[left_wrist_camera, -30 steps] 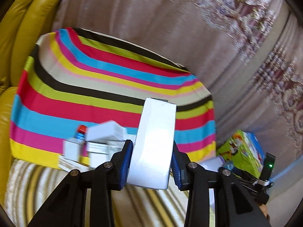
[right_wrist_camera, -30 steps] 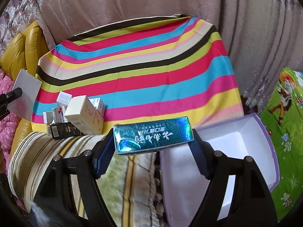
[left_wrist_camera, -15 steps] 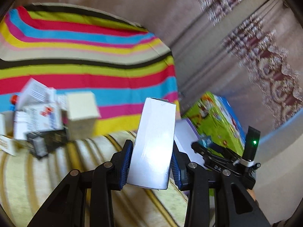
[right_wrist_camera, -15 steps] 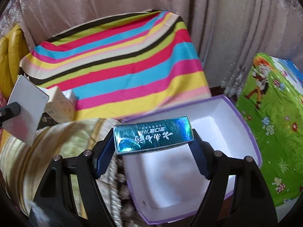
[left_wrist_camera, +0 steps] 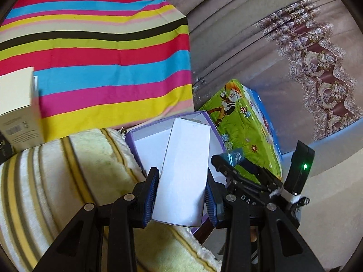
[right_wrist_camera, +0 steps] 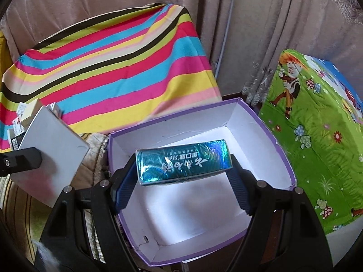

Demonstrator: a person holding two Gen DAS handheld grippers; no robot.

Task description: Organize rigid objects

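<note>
Two rigid cartons: matte white box (left_wrist_camera: 185,174), glossy teal box (right_wrist_camera: 182,162).

Left gripper (left_wrist_camera: 181,195) clamped on a plain white box (left_wrist_camera: 185,172); blue pads press both long sides, box upright, leaning slightly right. Beyond it, a purple-rimmed open box (left_wrist_camera: 158,127) with white interior; the white box overlaps its right part in view. Right of that, the right gripper (left_wrist_camera: 236,161) carrying a teal foil box (left_wrist_camera: 234,156), only an end visible. Far right: green cartoon-print box (left_wrist_camera: 245,124). Near left: striped cream cushion (left_wrist_camera: 68,181). Far left: rainbow-striped cloth (left_wrist_camera: 102,56). Left edge: cream carton (left_wrist_camera: 18,108) with barcode. Patterned curtain (left_wrist_camera: 317,68) behind.
</note>
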